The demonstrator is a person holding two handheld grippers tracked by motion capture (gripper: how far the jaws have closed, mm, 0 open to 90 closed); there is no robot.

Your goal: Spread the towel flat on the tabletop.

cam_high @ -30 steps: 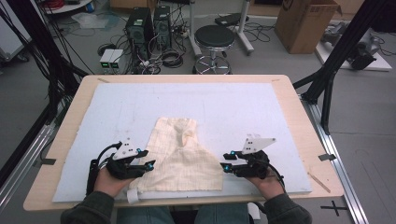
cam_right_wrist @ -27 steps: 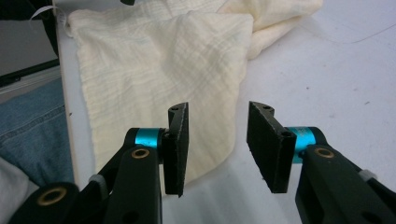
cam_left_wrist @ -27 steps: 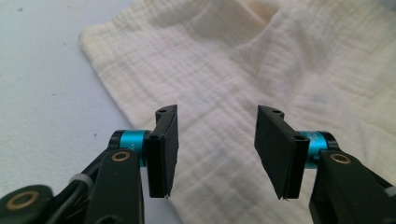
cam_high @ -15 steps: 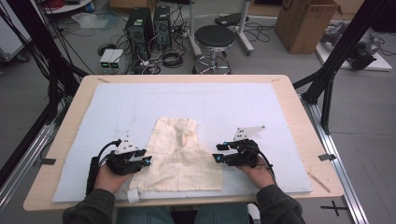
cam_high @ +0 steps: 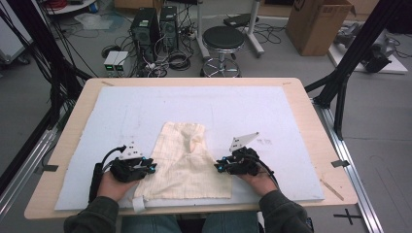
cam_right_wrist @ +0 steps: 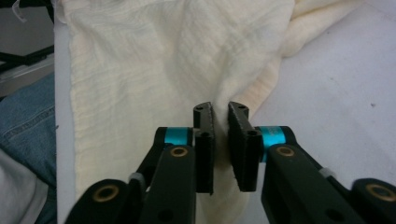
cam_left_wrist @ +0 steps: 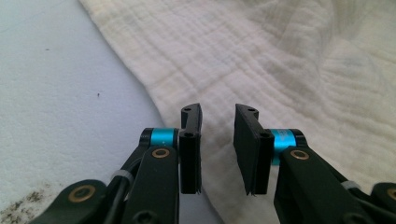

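A cream crinkled cloth (cam_high: 187, 160) lies rumpled on the pale mat (cam_high: 194, 104), near the table's front edge. My left gripper (cam_high: 151, 167) sits at the cloth's left edge. In the left gripper view this gripper (cam_left_wrist: 218, 121) is open, and the hem of the cloth (cam_left_wrist: 280, 60) runs under the gap between its jaws. My right gripper (cam_high: 218, 167) is at the cloth's right edge. In the right gripper view its jaws (cam_right_wrist: 221, 116) stand nearly together, pinching a raised fold of the cloth (cam_right_wrist: 154, 60).
The mat covers most of the wooden table (cam_high: 63, 145). A small white tag (cam_high: 138, 204) hangs at the cloth's front left corner. Beyond the table are a stool (cam_high: 223, 39), computer towers (cam_high: 150, 24) and a cardboard box (cam_high: 316, 24).
My right gripper has moved left and slightly away from the person, onto the cloth's right edge. The left gripper has hardly shifted.
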